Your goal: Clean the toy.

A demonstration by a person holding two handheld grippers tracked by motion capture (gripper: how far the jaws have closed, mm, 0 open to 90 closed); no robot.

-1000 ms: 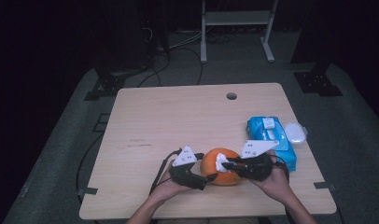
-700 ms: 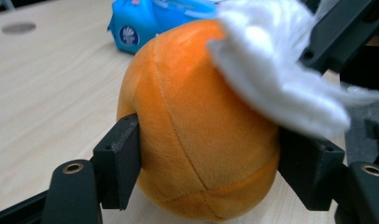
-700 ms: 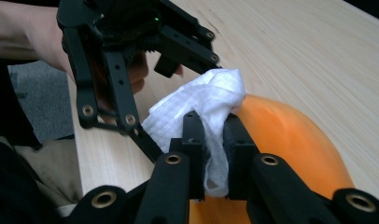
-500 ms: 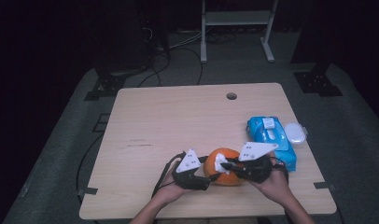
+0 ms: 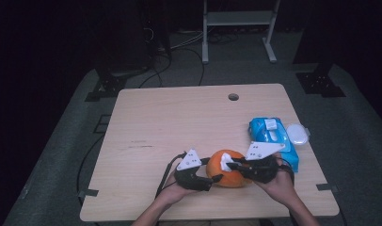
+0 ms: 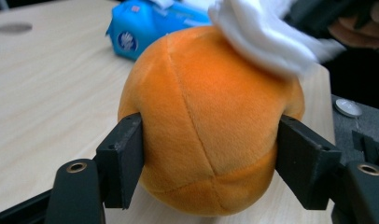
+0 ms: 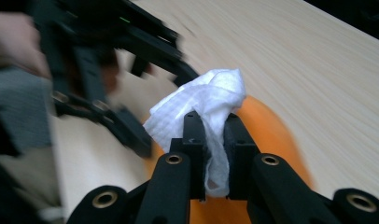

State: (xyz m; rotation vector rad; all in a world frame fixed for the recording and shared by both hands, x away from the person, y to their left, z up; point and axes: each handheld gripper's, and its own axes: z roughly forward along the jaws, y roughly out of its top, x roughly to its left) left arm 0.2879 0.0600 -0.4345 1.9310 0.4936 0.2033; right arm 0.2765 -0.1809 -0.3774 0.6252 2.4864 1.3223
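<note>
Closing in from a second ago, our left gripper (image 5: 216, 179) now clamps the orange plush ball (image 5: 230, 168) near the table's (image 5: 179, 122) front edge; our right gripper (image 7: 211, 122) pinches a white wipe (image 7: 204, 105) on top. Hard wiping could roll the ball free.

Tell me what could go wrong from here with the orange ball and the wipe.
The left gripper, whose jaws have just been closing, presses only the lower sides of the soft orange ball; hard rubbing could roll or squeeze it free. The right gripper pinches just a fold of the white wipe, which might slip out. The ball sits near the table's front edge and could drop off.
</note>
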